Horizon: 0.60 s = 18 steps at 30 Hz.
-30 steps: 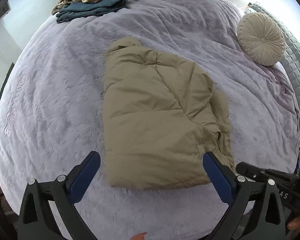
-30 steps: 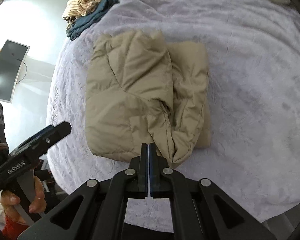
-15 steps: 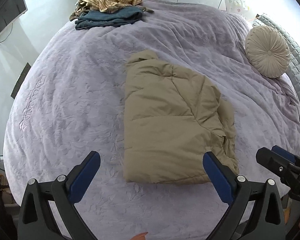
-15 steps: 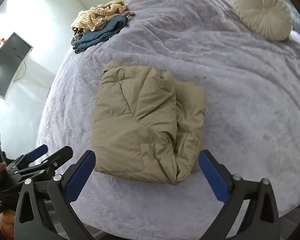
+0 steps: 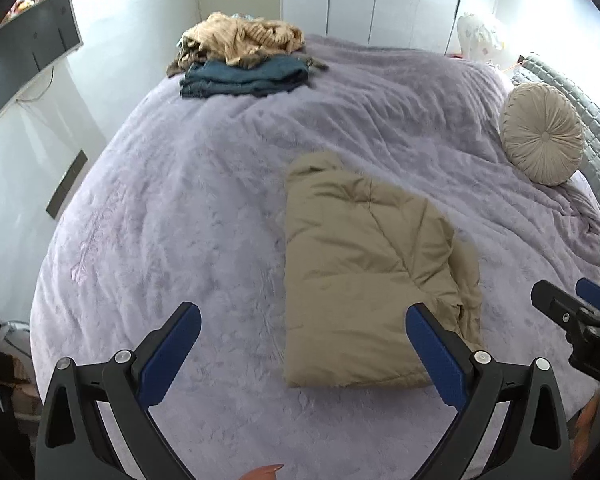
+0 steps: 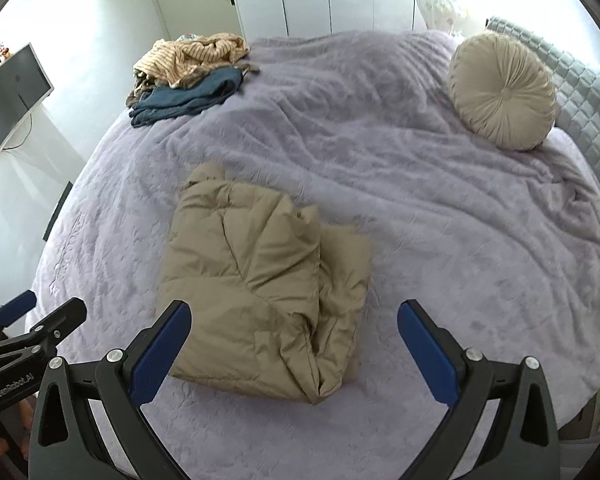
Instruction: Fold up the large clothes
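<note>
1. Right gripper [image 6: 294, 338]: jaws wide apart with nothing between them, having just sprung open. It hangs over the near edge of the bed [image 6: 440, 208], aimed down at the puffy jacket [image 6: 260, 280].
2. Left gripper [image 5: 302, 346]: jaws spread wide too, empty, also above the near edge.
3. The jacket is a folded tan bundle sitting near the near edge of the bed, roughly mid-width. Its long axis runs away from that edge toward the far side.
4. From the right jaws it's basically straight ahead; the bunched, messy fold faces them. From the left jaws it sits off to the right, so I'd say the right hand is nearer that loose side.
5. The folded pile [image 5: 240, 60] in the far left corner and the round cushion [image 5: 542, 132] by the headboard edge are well apart from it.
</note>
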Each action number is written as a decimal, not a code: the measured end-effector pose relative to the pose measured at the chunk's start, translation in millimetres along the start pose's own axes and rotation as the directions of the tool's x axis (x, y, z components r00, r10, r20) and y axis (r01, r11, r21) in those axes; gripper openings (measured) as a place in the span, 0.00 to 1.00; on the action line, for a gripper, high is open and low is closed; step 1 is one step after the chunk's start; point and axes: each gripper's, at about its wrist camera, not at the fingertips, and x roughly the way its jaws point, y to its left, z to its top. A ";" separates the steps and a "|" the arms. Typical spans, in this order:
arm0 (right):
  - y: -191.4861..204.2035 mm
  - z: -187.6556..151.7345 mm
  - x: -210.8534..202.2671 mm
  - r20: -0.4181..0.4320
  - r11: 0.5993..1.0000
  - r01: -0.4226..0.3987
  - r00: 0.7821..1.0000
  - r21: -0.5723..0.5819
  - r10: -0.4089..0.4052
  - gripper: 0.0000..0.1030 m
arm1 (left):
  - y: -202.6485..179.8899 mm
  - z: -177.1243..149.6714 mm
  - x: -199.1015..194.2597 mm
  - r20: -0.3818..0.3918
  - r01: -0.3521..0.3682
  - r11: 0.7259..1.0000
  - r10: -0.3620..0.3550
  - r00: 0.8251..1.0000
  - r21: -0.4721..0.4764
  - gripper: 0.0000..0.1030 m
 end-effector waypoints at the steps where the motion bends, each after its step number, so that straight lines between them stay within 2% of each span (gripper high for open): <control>1: 1.2 0.9 -2.0 0.008 1.000 0.006 1.000 -0.001 -0.006 0.99 | 0.2 0.7 -1.7 0.005 -0.002 1.000 0.002 1.000 0.003 1.00; 8: 3.9 6.2 -9.6 0.036 0.999 0.042 0.999 -0.006 -0.041 0.99 | -2.3 2.8 -15.7 0.047 0.014 1.000 -0.013 0.999 -0.020 1.00; 18: 2.2 4.2 -14.1 0.051 0.996 0.087 0.995 0.001 -0.087 0.99 | -7.3 4.4 -15.6 0.045 0.003 1.000 -0.003 0.999 -0.014 1.00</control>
